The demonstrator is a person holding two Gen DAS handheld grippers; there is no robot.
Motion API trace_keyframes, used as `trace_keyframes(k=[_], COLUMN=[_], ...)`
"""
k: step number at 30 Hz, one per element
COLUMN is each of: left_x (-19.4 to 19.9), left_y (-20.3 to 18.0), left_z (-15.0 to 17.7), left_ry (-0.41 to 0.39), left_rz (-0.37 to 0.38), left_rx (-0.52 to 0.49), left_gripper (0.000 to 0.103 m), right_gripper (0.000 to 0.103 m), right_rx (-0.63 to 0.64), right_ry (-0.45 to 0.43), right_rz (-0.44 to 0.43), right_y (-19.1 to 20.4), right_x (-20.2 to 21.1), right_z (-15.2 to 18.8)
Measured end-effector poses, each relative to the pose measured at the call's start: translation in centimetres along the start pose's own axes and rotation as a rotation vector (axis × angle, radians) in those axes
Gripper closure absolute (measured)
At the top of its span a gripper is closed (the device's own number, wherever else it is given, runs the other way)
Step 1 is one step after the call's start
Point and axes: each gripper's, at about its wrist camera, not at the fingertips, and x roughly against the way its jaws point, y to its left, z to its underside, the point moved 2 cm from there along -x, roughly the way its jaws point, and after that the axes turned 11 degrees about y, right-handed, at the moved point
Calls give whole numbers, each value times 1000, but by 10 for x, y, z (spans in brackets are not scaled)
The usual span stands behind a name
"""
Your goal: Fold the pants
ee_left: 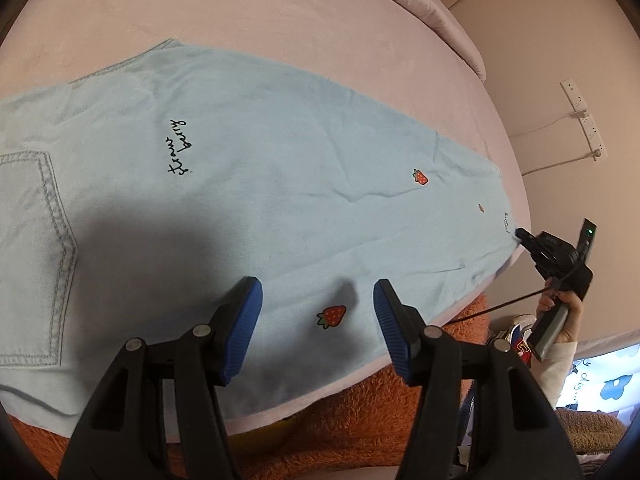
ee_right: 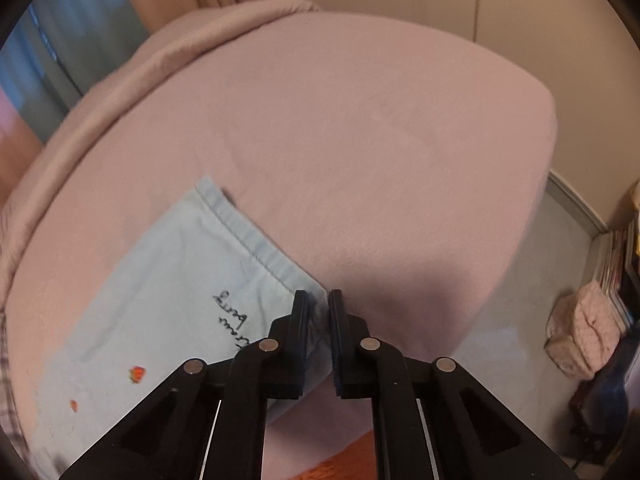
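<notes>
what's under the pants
A pink bed cover lies under the pants; the right gripper pinches their hem corner. Anything beneath the fabric is covered.

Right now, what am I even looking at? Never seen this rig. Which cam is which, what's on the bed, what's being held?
There is no robot here. A person holds a hand-held gripper in each hand, and each carries a fisheye camera looking forward along its two fingers.

The left wrist picture shows the left hand-held gripper with its blue-padded fingers wide open, hovering over light blue pants and holding nothing. The pants lie flat on a pink bed and carry strawberry prints.

The right wrist picture shows the right hand-held gripper nearly closed, pinching the hem corner of the pant leg. The same gripper appears at the far right of the left picture, at the hem, with the person's hand behind it.
</notes>
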Motion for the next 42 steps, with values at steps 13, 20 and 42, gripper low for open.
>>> trace_keyframes(k=[13, 20, 42], left_x=[-2, -2, -29], left_y=[-4, -8, -46], left_z=[0, 12, -1], left_ry=[30, 41, 92], left_rz=[-6, 10, -6], left_rx=[5, 42, -96], left_gripper=[45, 43, 30], right_gripper=[96, 96, 47], right_rx=[-43, -46, -76], right_ry=[26, 19, 20], right_rz=[-5, -19, -162], right_y=[-7, -10, -15], right_x=[-31, -29, -7], right_z=[4, 8, 33])
